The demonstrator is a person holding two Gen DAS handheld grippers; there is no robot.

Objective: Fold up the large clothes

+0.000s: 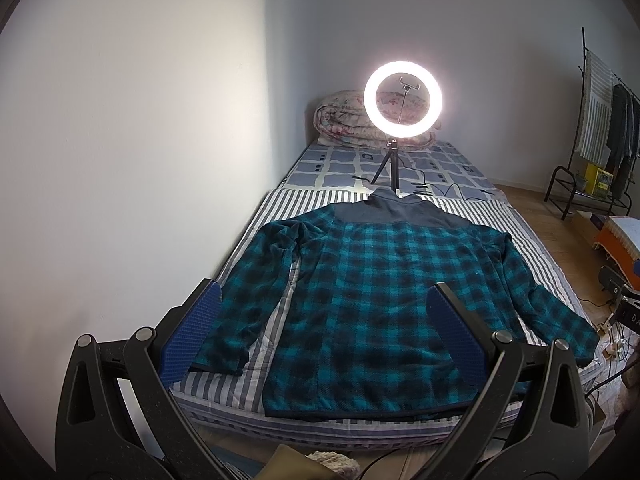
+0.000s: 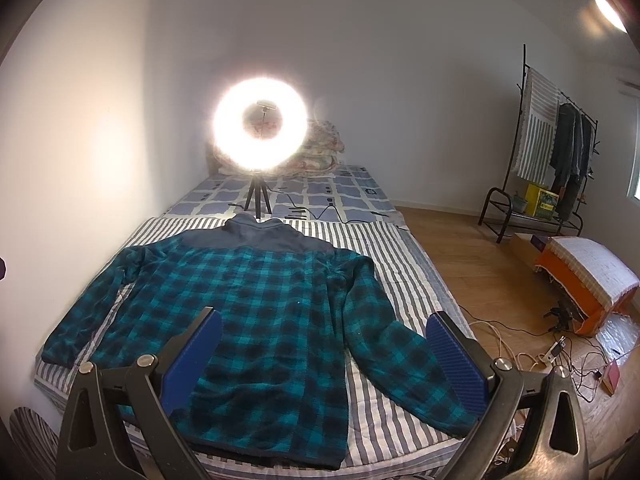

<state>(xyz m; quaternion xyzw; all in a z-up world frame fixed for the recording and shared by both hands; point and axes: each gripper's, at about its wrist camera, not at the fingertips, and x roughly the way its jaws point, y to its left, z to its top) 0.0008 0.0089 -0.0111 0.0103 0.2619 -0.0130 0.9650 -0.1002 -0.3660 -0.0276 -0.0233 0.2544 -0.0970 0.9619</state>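
Teal-and-black plaid fleece jacket (image 1: 372,300), spread flat on striped bed cover (image 2: 400,256): soft, limp (best pinched at cuffs, hem). Left gripper (image 1: 324,344), right gripper (image 2: 324,354): held spread, empty.

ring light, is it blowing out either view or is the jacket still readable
Right wrist view: the ring light flares into a thick halo, washing out the folded quilt behind it. Left wrist view: the ring stays a clean circle. The plaid jacket reads clearly in both, with fisheye bending at the edges.
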